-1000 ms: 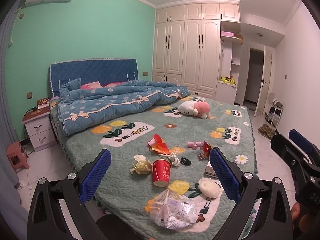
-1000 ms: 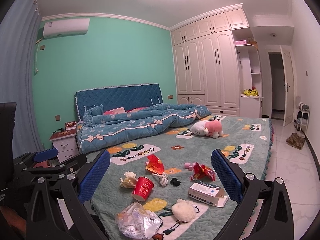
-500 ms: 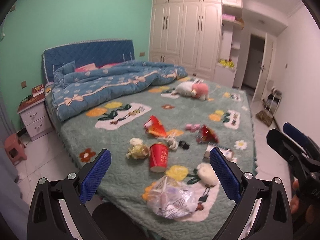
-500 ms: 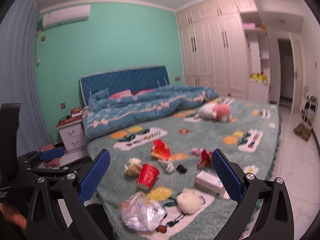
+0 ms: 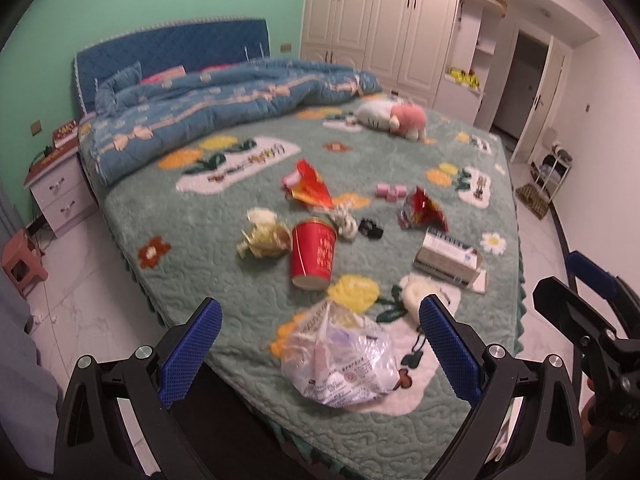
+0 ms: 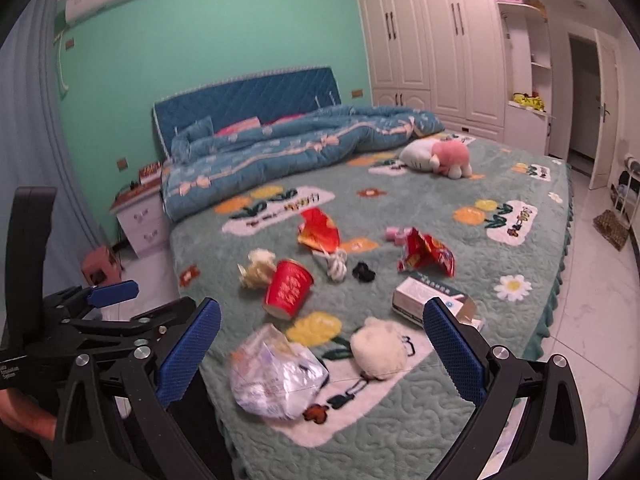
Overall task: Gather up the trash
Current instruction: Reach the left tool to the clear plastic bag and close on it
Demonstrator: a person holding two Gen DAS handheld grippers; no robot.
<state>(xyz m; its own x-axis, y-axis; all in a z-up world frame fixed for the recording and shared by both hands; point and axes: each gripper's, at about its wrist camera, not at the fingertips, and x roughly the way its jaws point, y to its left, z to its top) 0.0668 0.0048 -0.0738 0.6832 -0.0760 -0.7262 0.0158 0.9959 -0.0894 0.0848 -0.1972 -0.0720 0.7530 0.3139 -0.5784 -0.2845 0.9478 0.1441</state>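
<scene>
Trash lies on the green bedspread (image 5: 208, 240). A crumpled clear plastic bag (image 5: 340, 360) (image 6: 276, 376) is nearest, between my left gripper's fingers in the left wrist view. Behind it lie a red paper cup (image 5: 314, 254) (image 6: 288, 294), a yellowish paper wad (image 5: 262, 234), a white fluffy ball (image 6: 378, 350), a white carton (image 5: 448, 258) (image 6: 432, 298) and red snack wrappers (image 5: 422, 210) (image 5: 310, 188). My left gripper (image 5: 320, 352) is open and empty above the bed's near edge. My right gripper (image 6: 322, 354) is open and empty, to its right.
A blue quilt (image 5: 224, 100) is bunched at the headboard and a pink-and-white plush toy (image 5: 394, 118) lies further back. A white nightstand (image 5: 60, 184) and a small pink stool (image 5: 22, 260) stand on the left. White wardrobes (image 5: 384, 20) line the far wall.
Both grippers have moved forward and tilted down toward the bed, so the trash looks closer and larger. Both stay open and empty.
</scene>
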